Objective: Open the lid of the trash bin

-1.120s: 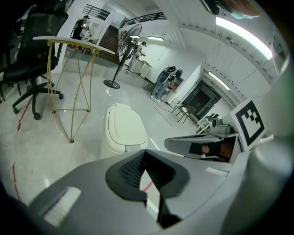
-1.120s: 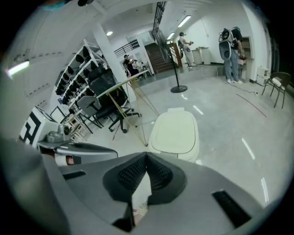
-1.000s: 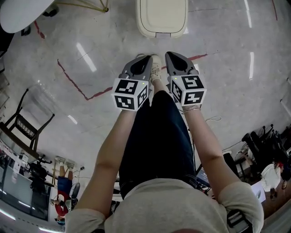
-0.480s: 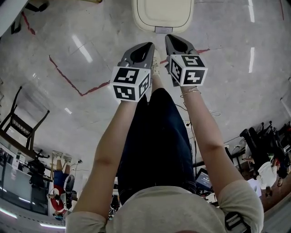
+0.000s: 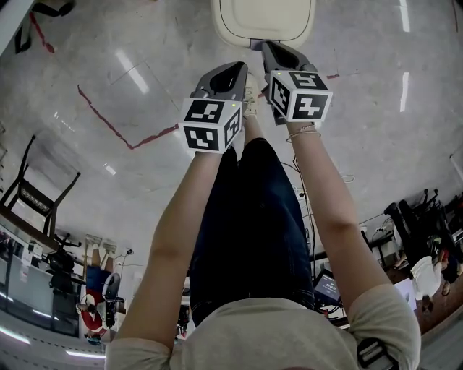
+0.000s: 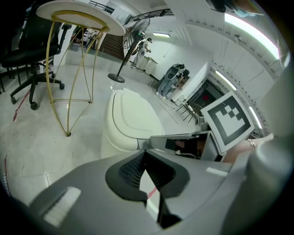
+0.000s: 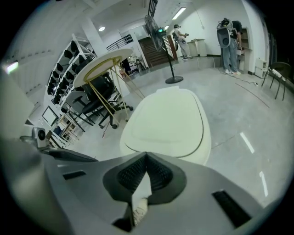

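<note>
Lid down flat, the cream-coloured, rounded plastic trash bin (image 5: pixel 264 20) stands on the pale polished floor (image 5: pixel 130 65) straight ahead of the person, just past the shoe tip. The left gripper (image 6: pixel 144 153) is clenched on nothing: its ribbed pads meet at the tips, and only floor shows through the gap behind them. The right gripper (image 7: pixel 146 156) is likewise pressed closed and empty. In the head view it reaches further forward, with its nose just beside the bin's near edge, while the left gripper hangs back, apart from the bin.

The smooth cream lid (image 7: pixel 167 121) looks like thin moulded plastic, so it is probably light and stiff. Its glossy top, with only a shallow recessed panel, offers nothing to pinch and would likely be slippery. The best hold seems to be the front lip nearest the person, where a small grey tab (image 5: pixel 253 45) shows. From there, either hook closed tips under the lip and lift, or open the jaws and nip the rim. The hinge is presumably at the far side, though no view shows it.
</note>
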The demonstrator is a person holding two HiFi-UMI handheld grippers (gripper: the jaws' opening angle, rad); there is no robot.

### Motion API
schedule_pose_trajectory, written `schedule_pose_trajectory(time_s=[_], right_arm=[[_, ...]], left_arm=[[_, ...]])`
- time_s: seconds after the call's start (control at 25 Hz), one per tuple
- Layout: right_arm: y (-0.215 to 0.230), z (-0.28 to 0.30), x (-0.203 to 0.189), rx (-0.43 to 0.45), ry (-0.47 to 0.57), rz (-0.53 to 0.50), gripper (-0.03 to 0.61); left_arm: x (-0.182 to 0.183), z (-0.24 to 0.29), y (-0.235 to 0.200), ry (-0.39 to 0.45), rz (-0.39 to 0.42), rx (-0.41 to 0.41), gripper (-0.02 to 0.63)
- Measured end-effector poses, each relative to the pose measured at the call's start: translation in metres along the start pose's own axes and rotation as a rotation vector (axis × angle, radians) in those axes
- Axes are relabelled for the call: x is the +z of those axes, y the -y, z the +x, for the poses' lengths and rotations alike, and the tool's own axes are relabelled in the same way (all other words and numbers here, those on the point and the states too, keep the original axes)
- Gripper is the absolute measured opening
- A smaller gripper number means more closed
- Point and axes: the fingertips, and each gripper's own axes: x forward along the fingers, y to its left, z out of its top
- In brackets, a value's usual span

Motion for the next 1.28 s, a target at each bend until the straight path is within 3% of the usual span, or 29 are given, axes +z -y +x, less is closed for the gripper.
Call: schedule_pose_trajectory(time_s=[0.52,0.76,1.28], right_arm=[[-0.003,-0.001,-0.011,-0.007,0.031,-0.093,0.006],[0.0,0.0,-0.011,0.026,0.044,-0.024,0.006],[0.002,0.0,-0.012,-0.04,0.01,-0.012,0.006]], left_arm=[[0.008,0.011,-0.009,-0.001,0.005,0.01,0.008],[0.002,0.018,-0.01,-0.022,0.006,0.014,0.008],[0.009,0.007,-0.005,-0.043,0.007,0.022,0.008]])
